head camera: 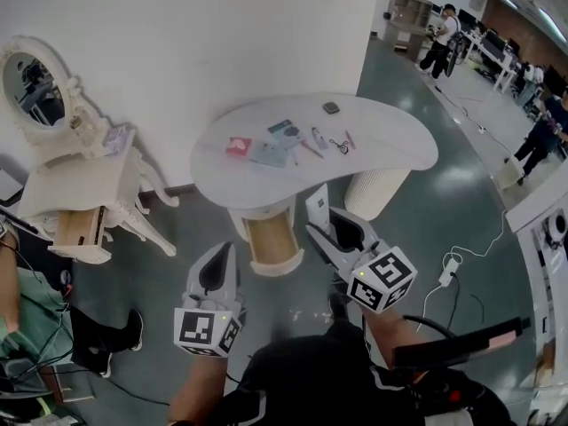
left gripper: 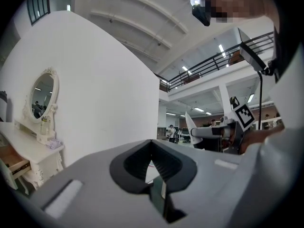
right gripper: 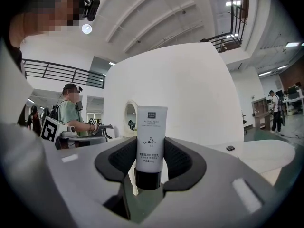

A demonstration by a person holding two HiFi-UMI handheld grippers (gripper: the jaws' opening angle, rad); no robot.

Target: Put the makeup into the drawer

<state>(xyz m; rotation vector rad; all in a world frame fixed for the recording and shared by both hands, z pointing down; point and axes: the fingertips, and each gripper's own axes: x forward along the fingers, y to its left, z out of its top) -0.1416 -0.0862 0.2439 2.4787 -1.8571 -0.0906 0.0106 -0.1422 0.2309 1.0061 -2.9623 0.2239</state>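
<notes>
— What do we see from the head view?
— Our right gripper (head camera: 318, 231) is clamped on a white tube (head camera: 317, 204), held upright just short of the white table (head camera: 399, 153). Small makeup items (head camera: 288, 140) lie on the table. Our left gripper (head camera: 225, 254) is beside the right one. The dresser (head camera: 80, 185) stands well to the left, its drawer (head camera: 82, 229) pulled out.
— And the left gripper view?
— Our jaws meet at the tips with nothing between them.
— The right gripper view?
— Our pads (right gripper: 183, 158) press the white tube (right gripper: 151, 127) from both sides, its dark cap low between them
</notes>
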